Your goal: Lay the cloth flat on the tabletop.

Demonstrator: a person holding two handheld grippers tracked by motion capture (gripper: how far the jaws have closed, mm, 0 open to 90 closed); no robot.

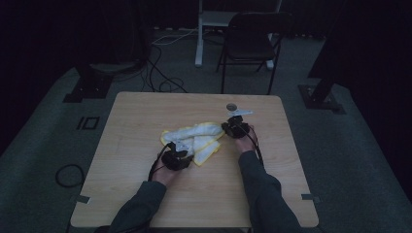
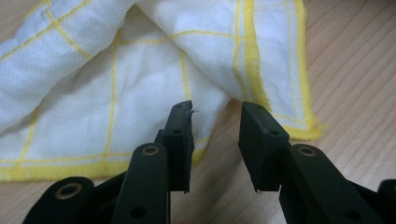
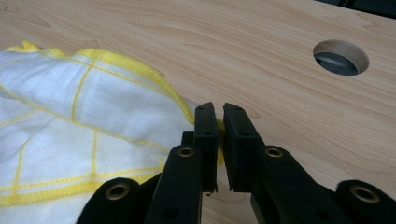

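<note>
A white cloth with yellow grid lines and a yellow hem (image 1: 194,138) lies crumpled in the middle of the wooden table (image 1: 145,111). My left gripper (image 1: 176,158) sits at the cloth's near left edge; in the left gripper view its jaws (image 2: 215,126) stand open just above the cloth (image 2: 116,84), holding nothing. My right gripper (image 1: 235,127) is at the cloth's right end. In the right gripper view the gripper (image 3: 219,121) is shut on the yellow hem of the cloth (image 3: 93,107), a bit of yellow showing between the jaws.
A round hole (image 1: 231,107) pierces the table behind the right gripper, seen also as the hole (image 3: 341,57). A dark folding chair (image 1: 250,41) and a white table leg (image 1: 199,39) stand beyond the table. Cables (image 1: 160,77) lie on the grey floor.
</note>
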